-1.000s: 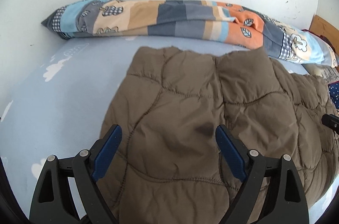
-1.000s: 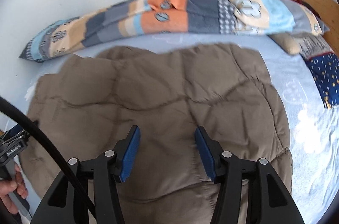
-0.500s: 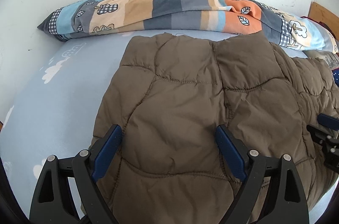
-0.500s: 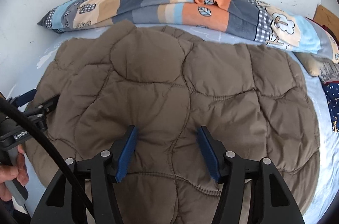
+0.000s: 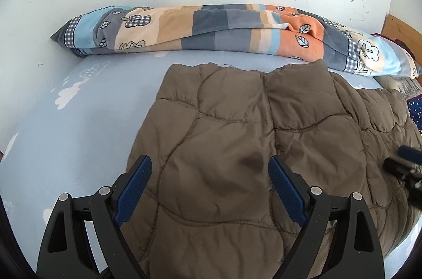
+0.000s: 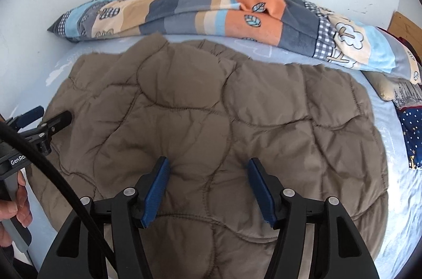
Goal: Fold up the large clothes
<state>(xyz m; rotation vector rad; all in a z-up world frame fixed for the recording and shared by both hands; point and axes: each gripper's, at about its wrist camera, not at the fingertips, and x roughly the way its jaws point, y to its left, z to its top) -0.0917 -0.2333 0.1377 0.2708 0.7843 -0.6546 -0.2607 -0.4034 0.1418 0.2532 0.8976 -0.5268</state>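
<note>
Your right gripper [image 6: 208,189] has just been opening, jaws apart with only the flat jacket [image 6: 211,126] beneath, gripping nothing. Your left gripper [image 5: 209,189] gapes wide and empty at lower centre. The jacket lies spread mid-frame on the bed [image 5: 73,126], probably flattened for folding.

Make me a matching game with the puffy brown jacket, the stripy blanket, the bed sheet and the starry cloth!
Things:
1. puffy brown quilted jacket
2. long patchwork striped blanket
3. cloud-print bed sheet
4. navy star-print cloth

Descriptions:
A. light blue, underneath everything
B. rolled up along the white wall
C. at the right edge of the bed
D. spread flat in the middle of the bed

Pairs: 1-D, 2-B, 3-A, 4-C
</note>
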